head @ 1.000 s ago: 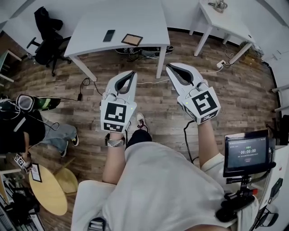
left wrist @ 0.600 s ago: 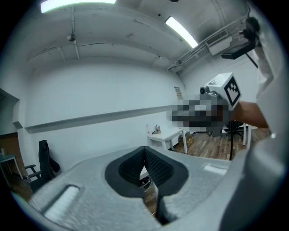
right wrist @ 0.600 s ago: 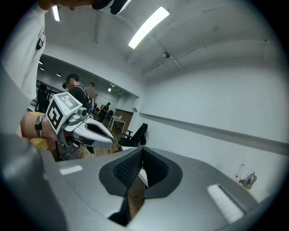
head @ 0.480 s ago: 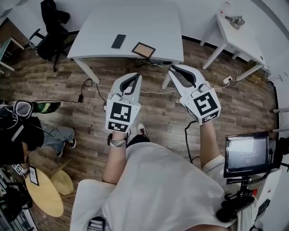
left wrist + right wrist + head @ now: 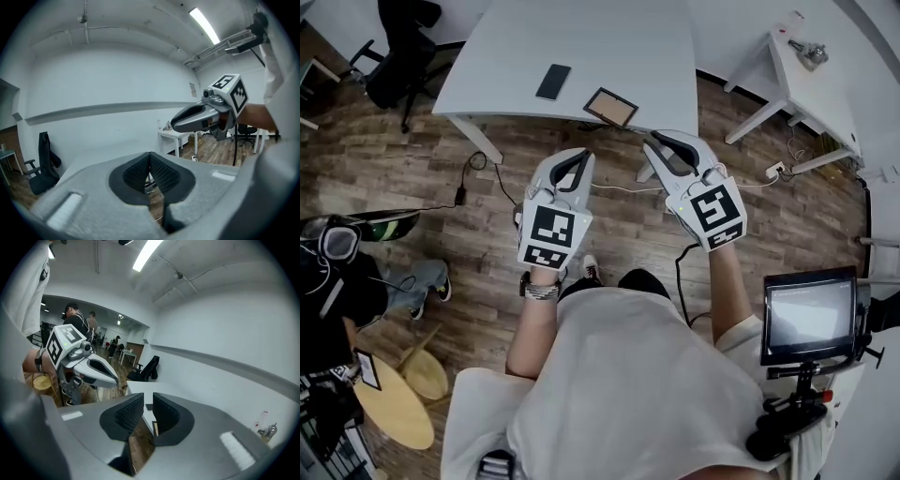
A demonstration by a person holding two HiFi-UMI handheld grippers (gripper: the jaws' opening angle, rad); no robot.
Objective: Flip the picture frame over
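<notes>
On the table [image 5: 609, 37], top centre of the head view: frame [image 5: 611, 107] lies flat by the near edge, brown face up, dark rim, set at a slant to the edge.
table: white, wide top, legs showing below it.
phone [image 5: 553, 82]: dark, flat on the table, left of the frame and apart from it.
left gripper [image 5: 577, 156]: mid picture over the floor [image 5: 412, 159], tips pointing up-frame at the table, below-left of the frame, not touching it.
left jaws: pressed together at the tips, nothing between them (left gripper view).
right gripper [image 5: 659, 142]: right of the left gripper, tips at the table's near edge in the picture, just below-right of the frame, apart from it.
right jaws: opening, narrow gap, pads on nothing (right gripper view).
marker cubes: one on each gripper, facing the head camera.
floor: wood planks, cables [image 5: 473, 167] lying under the table.
chair [image 5: 394, 80]: black, upper left.
side table [image 5: 816, 89]: white, upper right, small metal thing [image 5: 811, 52] on top.
monitor [image 5: 809, 317]: lower right, on a stand.
person [image 5: 337, 281]: seated at the left edge.
round table [image 5: 394, 412]: yellow, lower left.
</notes>
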